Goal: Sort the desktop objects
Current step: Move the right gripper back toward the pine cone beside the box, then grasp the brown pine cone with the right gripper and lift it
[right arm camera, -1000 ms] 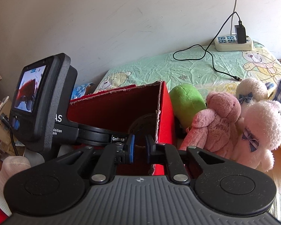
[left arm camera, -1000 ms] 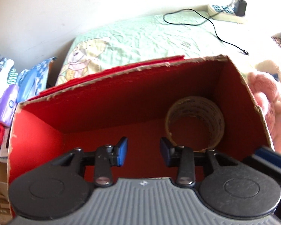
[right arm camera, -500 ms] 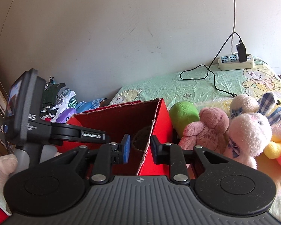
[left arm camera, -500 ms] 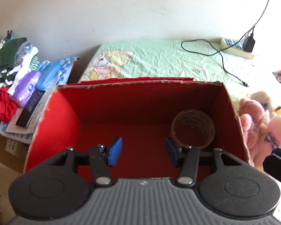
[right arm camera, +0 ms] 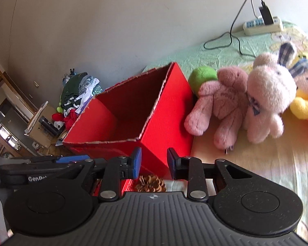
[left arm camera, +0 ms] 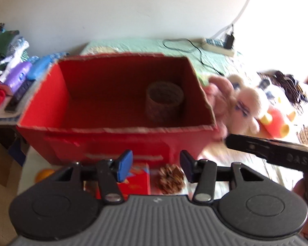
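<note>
From left to right: the left gripper [left arm camera: 156, 167] hung wide open and empty, the pine cone [left arm camera: 171, 178] lay just below it before the red box [left arm camera: 113, 141], and the right gripper [right arm camera: 154, 163], narrower, empty, hovered equally near.

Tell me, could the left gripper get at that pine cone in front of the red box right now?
Probably yes. The left gripper is open and empty, and the pine cone lies uncovered just below its fingers, outside the red box.
</note>
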`<state>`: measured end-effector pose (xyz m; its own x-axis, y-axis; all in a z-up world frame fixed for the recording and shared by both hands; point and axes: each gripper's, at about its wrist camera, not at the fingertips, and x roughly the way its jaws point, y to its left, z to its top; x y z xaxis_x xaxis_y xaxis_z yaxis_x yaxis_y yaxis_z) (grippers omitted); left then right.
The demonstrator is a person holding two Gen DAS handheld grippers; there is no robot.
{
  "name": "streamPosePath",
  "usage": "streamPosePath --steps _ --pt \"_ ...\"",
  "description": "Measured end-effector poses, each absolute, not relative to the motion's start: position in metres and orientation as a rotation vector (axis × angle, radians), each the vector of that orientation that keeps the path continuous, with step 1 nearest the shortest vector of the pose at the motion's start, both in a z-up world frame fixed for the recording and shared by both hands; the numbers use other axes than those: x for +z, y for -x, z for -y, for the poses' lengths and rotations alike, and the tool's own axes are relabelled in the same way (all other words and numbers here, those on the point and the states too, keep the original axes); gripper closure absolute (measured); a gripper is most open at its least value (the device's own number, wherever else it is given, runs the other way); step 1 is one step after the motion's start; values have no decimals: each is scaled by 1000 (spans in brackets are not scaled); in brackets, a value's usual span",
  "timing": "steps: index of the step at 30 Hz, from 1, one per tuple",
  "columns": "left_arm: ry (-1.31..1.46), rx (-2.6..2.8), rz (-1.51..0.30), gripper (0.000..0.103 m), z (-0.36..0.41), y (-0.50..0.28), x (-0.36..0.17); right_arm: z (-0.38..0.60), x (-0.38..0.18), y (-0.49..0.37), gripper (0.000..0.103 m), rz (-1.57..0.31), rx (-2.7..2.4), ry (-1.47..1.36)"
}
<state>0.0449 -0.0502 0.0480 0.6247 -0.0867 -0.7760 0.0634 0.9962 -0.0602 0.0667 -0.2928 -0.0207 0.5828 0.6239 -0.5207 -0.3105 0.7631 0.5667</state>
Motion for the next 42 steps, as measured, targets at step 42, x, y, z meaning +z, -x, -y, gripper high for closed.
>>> streamPosePath --steps 42 --pt "21 -41 -1029 49 94 -71 -49 283 -96 -90 59 -1079 779 -688"
